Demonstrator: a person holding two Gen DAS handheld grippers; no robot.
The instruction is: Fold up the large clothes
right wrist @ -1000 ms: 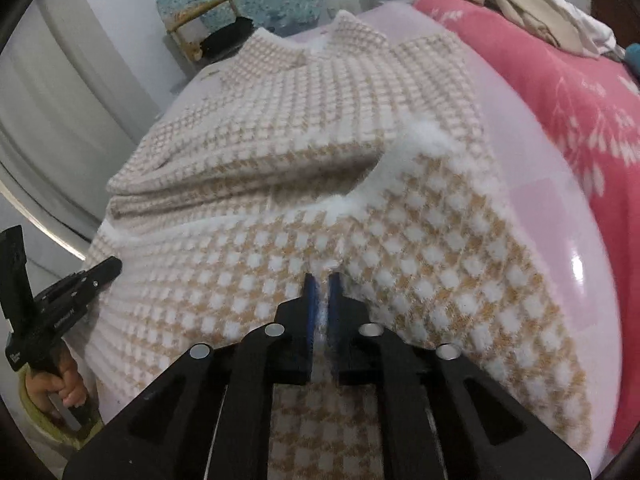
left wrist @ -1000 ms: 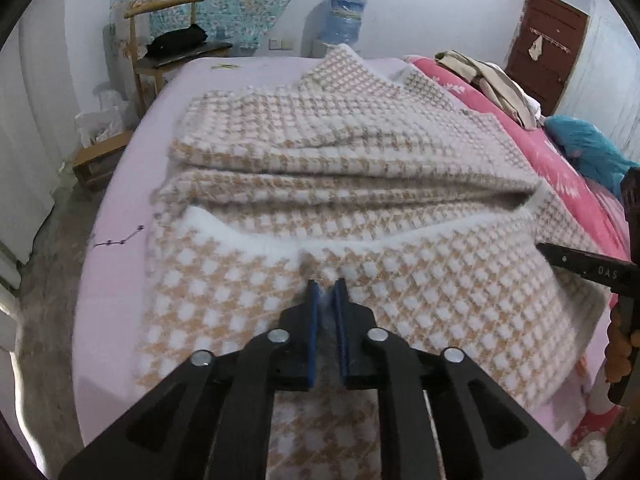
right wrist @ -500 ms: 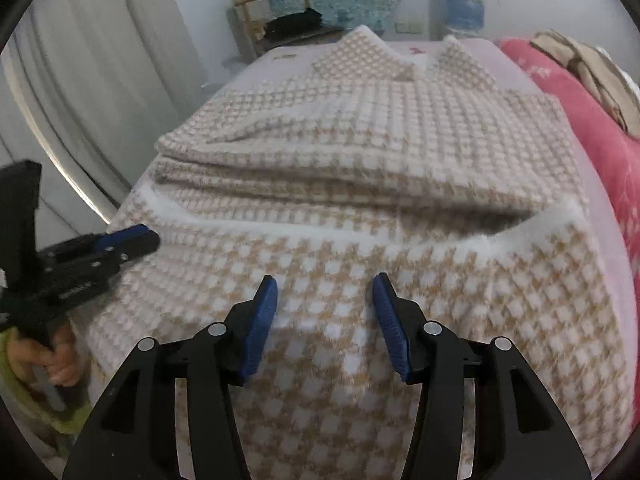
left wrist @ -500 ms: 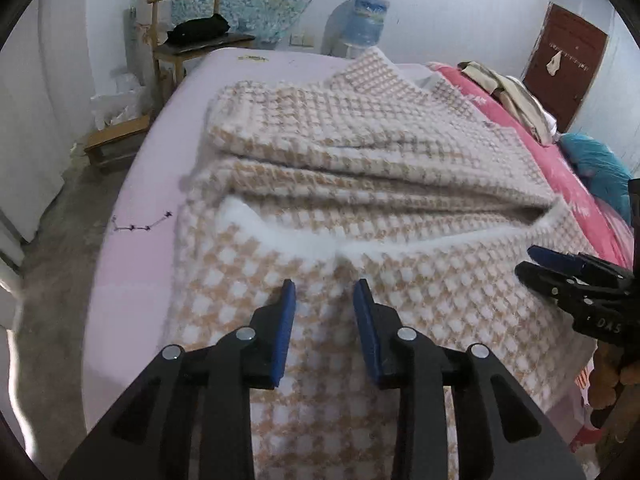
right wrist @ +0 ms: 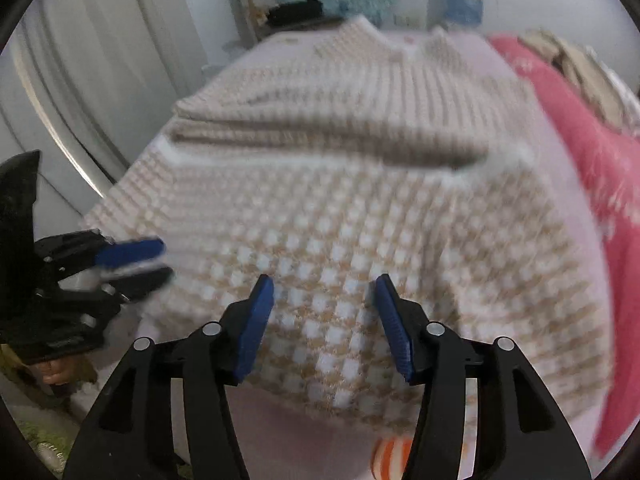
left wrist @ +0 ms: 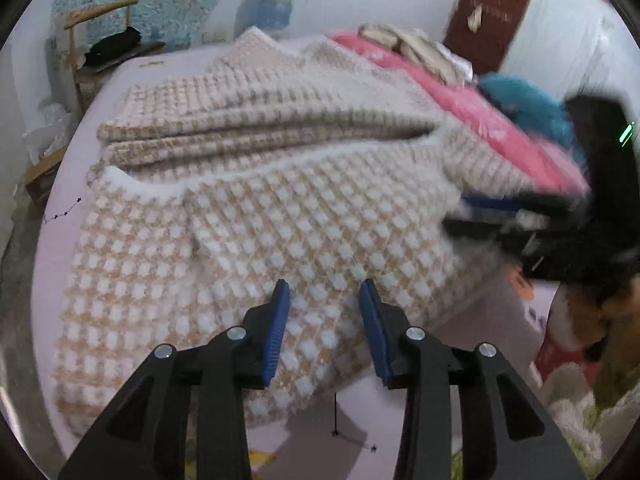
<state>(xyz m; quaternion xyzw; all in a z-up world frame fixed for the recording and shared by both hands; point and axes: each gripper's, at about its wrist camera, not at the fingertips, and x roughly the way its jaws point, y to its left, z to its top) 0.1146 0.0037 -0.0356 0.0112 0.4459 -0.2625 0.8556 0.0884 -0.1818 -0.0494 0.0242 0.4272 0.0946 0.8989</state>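
Checked garment (left wrist: 256, 216) lies folded near the bed's (left wrist: 68, 184) front edge; left gripper (left wrist: 324, 320) and right gripper (right wrist: 324, 316) hover, fingers opening, empty, apparently having released it.

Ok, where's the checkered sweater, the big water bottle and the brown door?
checkered sweater (left wrist: 280, 216): left wrist view, middle of the folded-over front.
water bottle (left wrist: 276, 4): left wrist view, its blue body by the wall.
brown door (left wrist: 494, 12): left wrist view, upper panel.

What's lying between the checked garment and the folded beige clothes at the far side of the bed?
A pink blanket lies between the checked garment and the beige clothes, clearest in the left wrist view.
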